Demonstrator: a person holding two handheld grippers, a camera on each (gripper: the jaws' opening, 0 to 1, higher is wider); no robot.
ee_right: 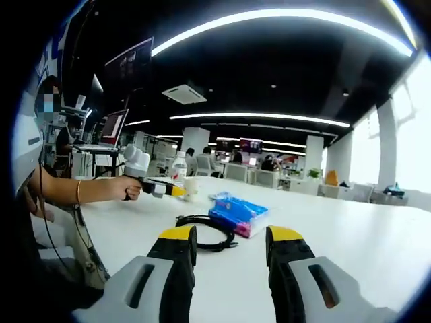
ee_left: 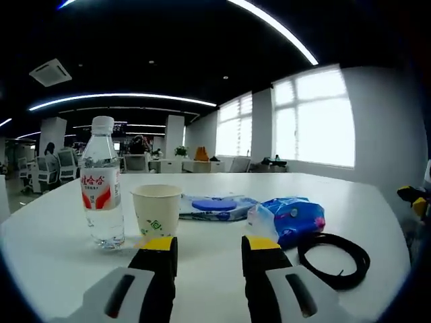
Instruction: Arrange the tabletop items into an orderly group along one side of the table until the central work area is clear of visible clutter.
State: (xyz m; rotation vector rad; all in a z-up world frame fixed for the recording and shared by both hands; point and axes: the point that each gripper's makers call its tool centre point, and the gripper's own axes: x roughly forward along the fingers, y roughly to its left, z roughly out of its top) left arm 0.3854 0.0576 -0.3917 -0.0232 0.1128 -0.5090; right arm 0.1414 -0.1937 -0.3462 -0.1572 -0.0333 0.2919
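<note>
Two grippers, left gripper and right gripper, both spread wide, red-labelled water bottle, green-logo paper cup.

Ahead of my left tool, bright windows line the wall; long ceiling light strips curve above office desks.

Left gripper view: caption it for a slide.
Open left claw faces a water bottle, paper cup, tissue pack and coiled cable.

The left gripper view sits low, near the cup; the right gripper view looks from farther, seemingly sideways, sharing the cable.
</note>
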